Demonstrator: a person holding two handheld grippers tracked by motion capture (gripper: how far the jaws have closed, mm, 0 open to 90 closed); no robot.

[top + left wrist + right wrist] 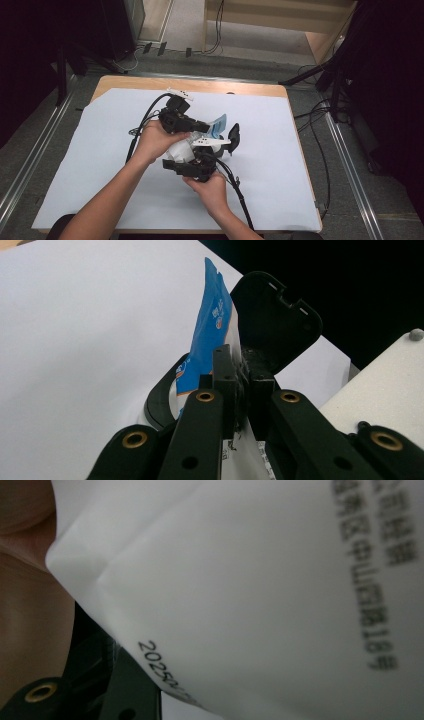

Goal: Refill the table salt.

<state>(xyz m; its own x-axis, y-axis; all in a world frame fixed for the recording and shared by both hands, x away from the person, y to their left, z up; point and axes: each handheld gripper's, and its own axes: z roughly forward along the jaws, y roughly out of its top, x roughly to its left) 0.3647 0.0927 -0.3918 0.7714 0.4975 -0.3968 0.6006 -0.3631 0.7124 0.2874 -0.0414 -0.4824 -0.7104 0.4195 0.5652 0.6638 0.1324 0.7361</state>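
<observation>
A blue and white pouch (218,124) hangs above the middle of the table between both grippers. My left gripper (206,129) is shut on the pouch's (207,335) edge, its jaws (239,375) pinched together on the film. The pouch's white printed side (260,580) lies right against the right gripper's camera. My right gripper (182,159), just below the left hand, is shut on the white lower part. Its pads are covered by the film. A black case with its lid raised (233,136) stands just right of the pouch and behind it in the left gripper view (277,315).
A white sheet (100,150) covers most of the wooden table (150,82). Black cables (240,195) trail from both grippers across the sheet. Dark stands and loose cables (320,145) sit on the floor around the table.
</observation>
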